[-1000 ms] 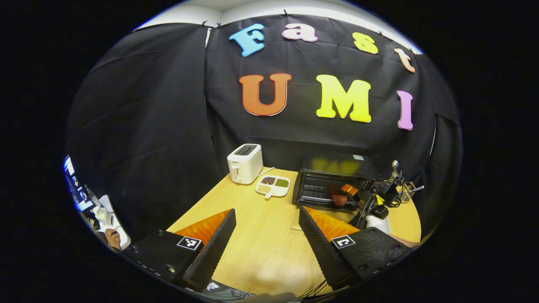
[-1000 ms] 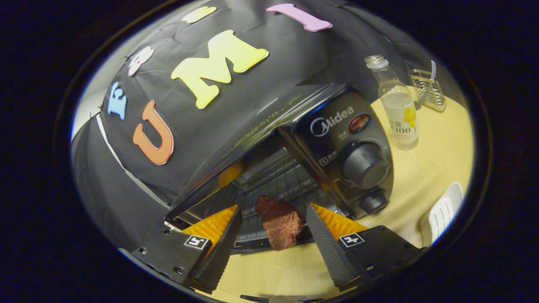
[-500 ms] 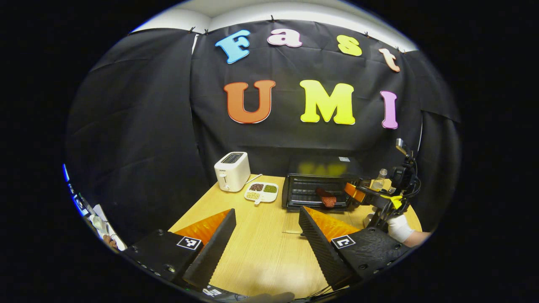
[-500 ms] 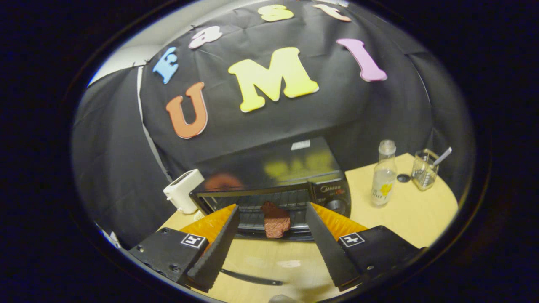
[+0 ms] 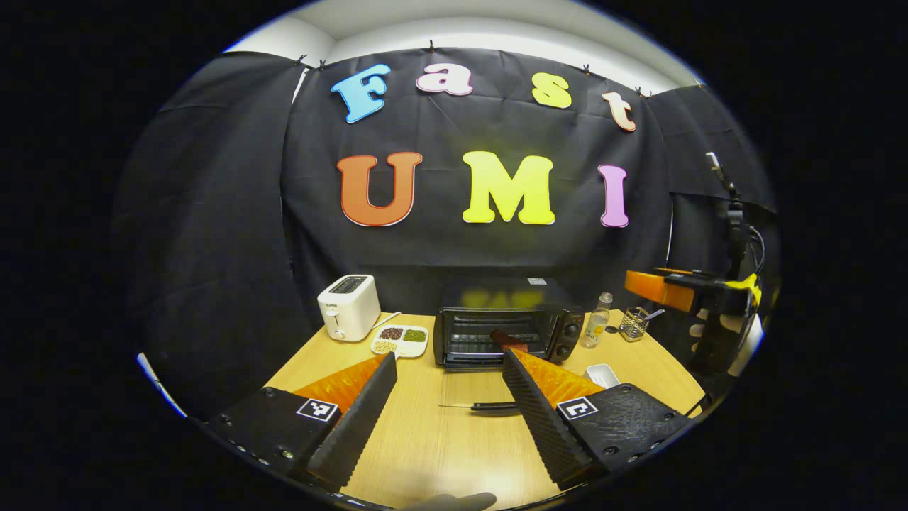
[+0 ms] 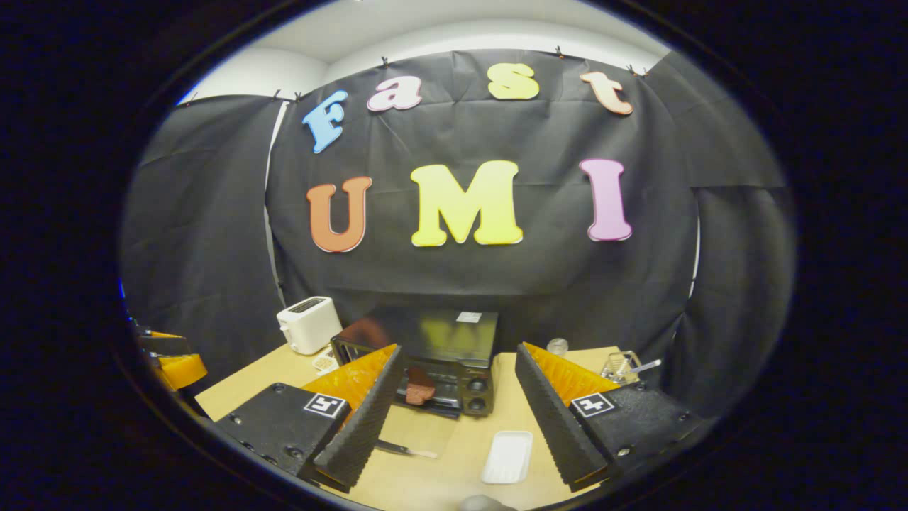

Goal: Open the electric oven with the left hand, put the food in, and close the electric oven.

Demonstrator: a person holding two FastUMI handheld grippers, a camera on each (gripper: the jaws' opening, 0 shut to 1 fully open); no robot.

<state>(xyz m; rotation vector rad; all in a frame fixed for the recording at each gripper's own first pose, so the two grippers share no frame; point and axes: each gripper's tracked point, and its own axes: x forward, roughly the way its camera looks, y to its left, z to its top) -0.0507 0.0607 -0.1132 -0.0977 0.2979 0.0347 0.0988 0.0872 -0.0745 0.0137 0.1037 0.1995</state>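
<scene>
Left gripper view: left gripper (image 5: 447, 401) over the surface (image 5: 440, 447), jaws apart, empty; oven (image 5: 505, 323) open, food (image 5: 501, 336) on its rack. Right gripper view: right gripper (image 6: 457, 404) jaws apart, empty; food (image 6: 419, 389) inside oven (image 6: 443, 365); labels unreadable.

In the left gripper view, the lower part of the food (image 5: 499, 336) in the oven (image 5: 496, 328) is covered by a finger of the left tool (image 5: 448, 387), and what kind of food it is cannot be told at this size. The contents of the divided dish (image 5: 401, 340) are too small to be identified. In the right gripper view, the oven's left side and the near corner of its lowered glass door (image 6: 425, 431) are hidden behind a finger of the right tool (image 6: 460, 387). The bottle (image 6: 557, 345) is masked below its neck. The left tool (image 6: 170, 362) is cut off by the picture's edge.
</scene>
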